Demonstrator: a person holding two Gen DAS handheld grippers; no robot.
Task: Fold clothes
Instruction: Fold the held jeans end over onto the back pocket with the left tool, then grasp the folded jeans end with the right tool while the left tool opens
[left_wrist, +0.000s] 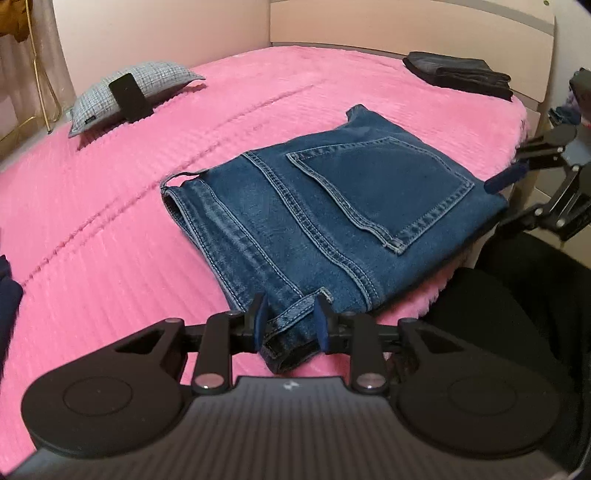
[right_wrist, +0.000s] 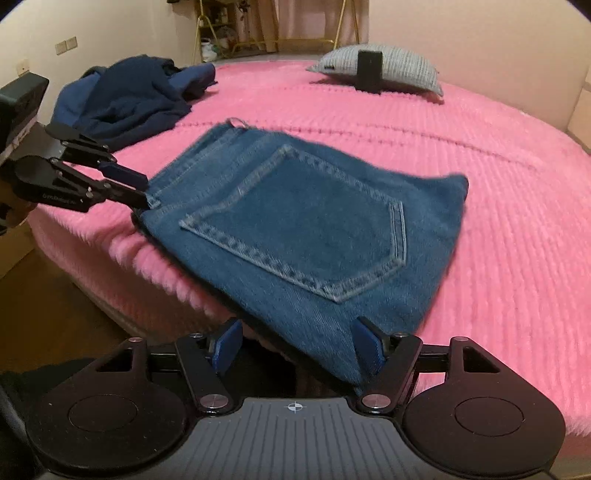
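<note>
Folded blue jeans (left_wrist: 332, 206) lie pocket-up near the edge of the pink bed (left_wrist: 110, 240); they also show in the right wrist view (right_wrist: 306, 236). My left gripper (left_wrist: 290, 321) is partly open around the waistband corner of the jeans, its blue pads on either side of the denim. My right gripper (right_wrist: 297, 349) is open wide, with the jeans' near corner lying between its fingers. Each gripper shows in the other's view, the left one (right_wrist: 127, 184) at the waistband and the right one (left_wrist: 506, 181) at the jeans' far edge.
A grey pillow (left_wrist: 133, 92) with a black object on it lies at the bed's far side. Dark folded clothes (left_wrist: 458, 74) sit by the headboard. A heap of navy clothes (right_wrist: 129, 99) lies at one corner. The floor (right_wrist: 55, 314) lies below the bed's edge.
</note>
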